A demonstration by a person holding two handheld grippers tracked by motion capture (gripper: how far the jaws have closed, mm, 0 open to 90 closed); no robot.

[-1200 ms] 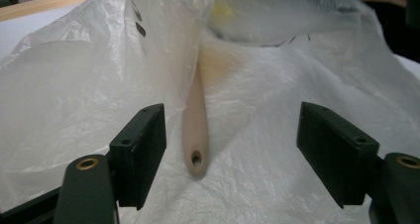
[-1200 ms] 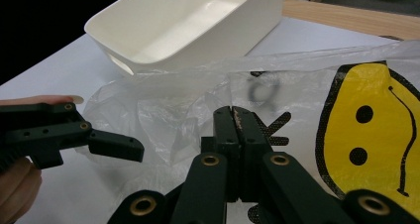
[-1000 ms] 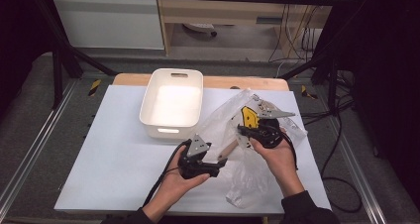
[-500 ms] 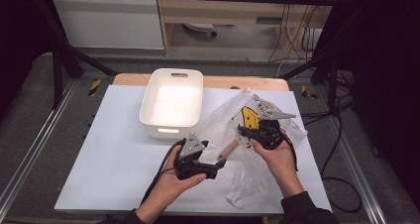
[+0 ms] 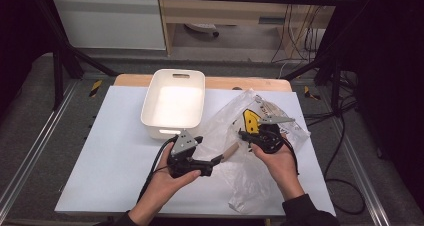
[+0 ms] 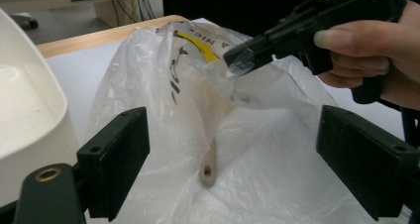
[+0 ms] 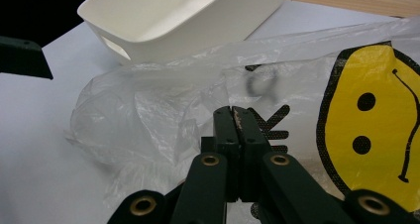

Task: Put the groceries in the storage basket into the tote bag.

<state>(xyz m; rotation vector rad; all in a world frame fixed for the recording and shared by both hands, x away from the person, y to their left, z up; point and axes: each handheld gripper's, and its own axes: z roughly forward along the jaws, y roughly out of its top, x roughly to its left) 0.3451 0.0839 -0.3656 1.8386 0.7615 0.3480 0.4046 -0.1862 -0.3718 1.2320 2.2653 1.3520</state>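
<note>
A clear plastic bag (image 5: 250, 151) with a yellow smiley face (image 7: 371, 120) lies on the right half of the table. A wooden utensil's handle (image 6: 208, 164) pokes out from its crumpled film. My left gripper (image 6: 230, 149) faces that handle, and its jaws have just been opening. They stand wide on either side of the handle without touching it. In the high view the left gripper (image 5: 209, 150) sits just left of the handle (image 5: 230, 150). My right gripper (image 7: 235, 117) is shut, pinching a fold of the bag's film and holding it up (image 6: 242, 60).
A white plastic tub (image 5: 165, 128) stands empty at the middle back of the white table top (image 5: 110, 151), close behind the left gripper. It also appears in the left gripper view (image 6: 29, 100). The table's wooden edge (image 5: 240, 82) runs along the back.
The left gripper has drawn back a little, to the left and up, away from the handle, and its jaws stand wider. The right hand and the bag have not moved.
</note>
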